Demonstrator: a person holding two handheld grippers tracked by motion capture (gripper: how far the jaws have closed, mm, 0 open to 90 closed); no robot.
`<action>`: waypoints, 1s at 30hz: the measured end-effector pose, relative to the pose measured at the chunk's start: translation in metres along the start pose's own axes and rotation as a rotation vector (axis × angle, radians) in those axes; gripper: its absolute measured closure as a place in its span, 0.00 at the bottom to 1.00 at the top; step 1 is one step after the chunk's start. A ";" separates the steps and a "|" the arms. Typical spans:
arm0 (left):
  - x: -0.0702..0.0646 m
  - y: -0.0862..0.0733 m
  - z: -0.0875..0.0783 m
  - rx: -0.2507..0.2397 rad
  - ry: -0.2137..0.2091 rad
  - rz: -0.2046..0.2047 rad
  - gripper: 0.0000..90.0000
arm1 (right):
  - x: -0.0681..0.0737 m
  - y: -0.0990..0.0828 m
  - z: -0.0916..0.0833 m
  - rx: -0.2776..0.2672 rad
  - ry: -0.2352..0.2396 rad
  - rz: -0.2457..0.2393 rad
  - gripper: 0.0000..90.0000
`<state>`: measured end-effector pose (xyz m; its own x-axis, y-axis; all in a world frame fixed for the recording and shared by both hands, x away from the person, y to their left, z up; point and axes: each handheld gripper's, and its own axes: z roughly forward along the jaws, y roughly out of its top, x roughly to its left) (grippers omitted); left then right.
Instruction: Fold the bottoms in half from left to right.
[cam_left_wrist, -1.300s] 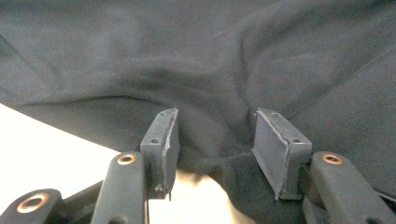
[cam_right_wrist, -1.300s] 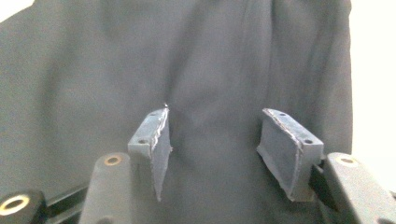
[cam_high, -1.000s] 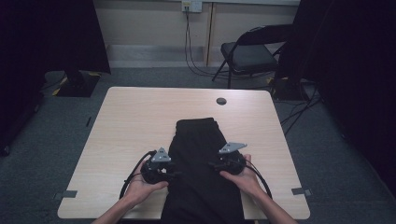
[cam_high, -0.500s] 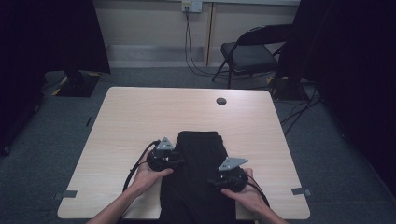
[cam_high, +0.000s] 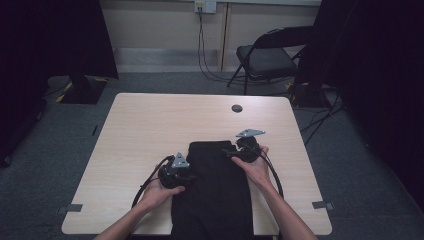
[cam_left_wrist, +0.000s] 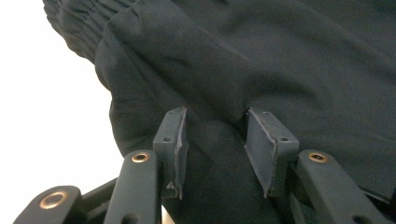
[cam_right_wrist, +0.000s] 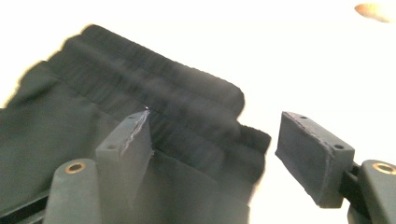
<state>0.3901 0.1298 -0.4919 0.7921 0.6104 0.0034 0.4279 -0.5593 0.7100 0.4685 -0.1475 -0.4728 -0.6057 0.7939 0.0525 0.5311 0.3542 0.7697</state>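
Note:
A black garment (cam_high: 216, 192) with an elastic waistband lies on the wooden table (cam_high: 145, 125), its lower part hanging over the near edge. My left gripper (cam_high: 192, 176) is at the garment's left edge. In the left gripper view a fold of the cloth (cam_left_wrist: 280, 56) bulges between the pads (cam_left_wrist: 176, 140), and the gripper (cam_left_wrist: 215, 128) is shut on it. My right gripper (cam_high: 231, 151) is at the far right corner of the garment. Its jaws have just been opening: the gripper (cam_right_wrist: 215, 119) stands open over the waistband corner (cam_right_wrist: 187, 116), gripping nothing.
A small dark round cap (cam_high: 237, 108) sits in the table's far right part. Behind the table stand a black folding chair (cam_high: 270, 57) and cables along the wall. Dark curtains hang at both sides. Grey tape marks (cam_high: 70, 208) lie by the near corners.
The garment slid toward the near edge. The right gripper then left the near edge, moved up to the garment's far right corner and opened. The left gripper has barely moved.

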 end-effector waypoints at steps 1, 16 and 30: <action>0.000 -0.002 -0.001 -0.006 -0.004 -0.005 0.65 | -0.001 -0.002 0.004 0.016 -0.004 -0.002 0.29; 0.014 -0.003 -0.013 -0.072 0.017 -0.091 0.56 | -0.001 -0.019 0.015 0.046 0.083 0.025 0.50; 0.047 0.004 0.005 -0.069 -0.053 -0.229 0.46 | 0.009 -0.025 0.010 0.048 0.147 0.000 0.73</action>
<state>0.4309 0.1533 -0.4918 0.7004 0.6854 -0.1992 0.5697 -0.3688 0.7344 0.4557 -0.1443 -0.4976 -0.6836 0.7147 0.1479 0.5567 0.3797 0.7389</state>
